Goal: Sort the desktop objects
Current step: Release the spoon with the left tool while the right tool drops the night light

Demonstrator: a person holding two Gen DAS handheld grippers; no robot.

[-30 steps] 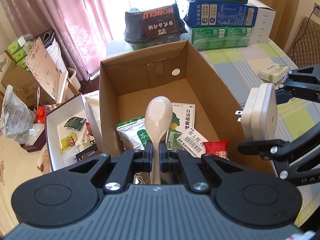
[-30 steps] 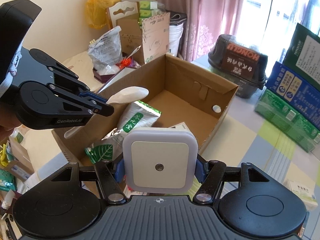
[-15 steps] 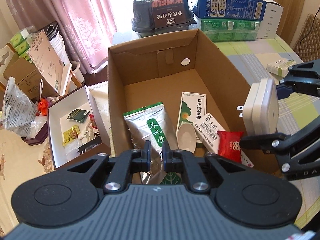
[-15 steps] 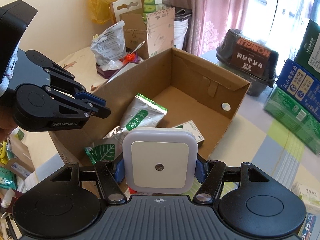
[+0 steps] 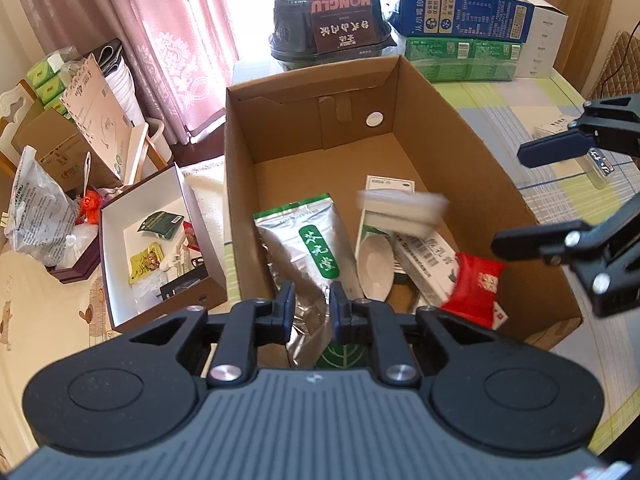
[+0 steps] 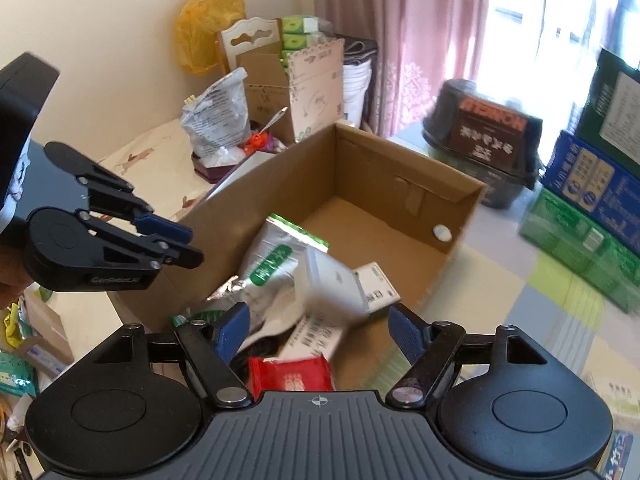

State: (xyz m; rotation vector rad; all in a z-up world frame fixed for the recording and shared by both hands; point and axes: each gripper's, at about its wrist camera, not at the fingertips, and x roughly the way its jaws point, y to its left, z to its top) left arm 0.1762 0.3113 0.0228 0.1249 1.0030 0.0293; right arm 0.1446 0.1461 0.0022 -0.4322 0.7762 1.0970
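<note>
An open cardboard box [image 5: 312, 76] [image 6: 408, 152] holds a green tea pouch [image 5: 316, 248] [image 6: 272, 260], a pale spoon [image 5: 374, 264], flat medicine cartons and a red packet [image 5: 474, 288] [image 6: 290, 374]. A white square night light [image 5: 402, 204] [image 6: 332, 284] is blurred in mid-air over the box's contents, touching neither gripper. My right gripper [image 6: 320, 332] [image 5: 540, 194] hovers above the box's near right side, its jaws opening wide with nothing gripped. Over the near edge my left gripper [image 5: 312, 308] [image 6: 172, 240] has its jaws opening slightly, with nothing between them.
Behind the box stand a black lidded container [image 5: 332, 32] and stacked blue and green cartons [image 5: 464, 20]. A white-lined open box [image 5: 152, 240] of small packets lies to the left. A small white carton [image 5: 556, 128] rests on the checked tablecloth at right.
The left gripper let go of the spoon, which now lies in the box. The right gripper's jaws spread and the night light dropped from them toward the box.
</note>
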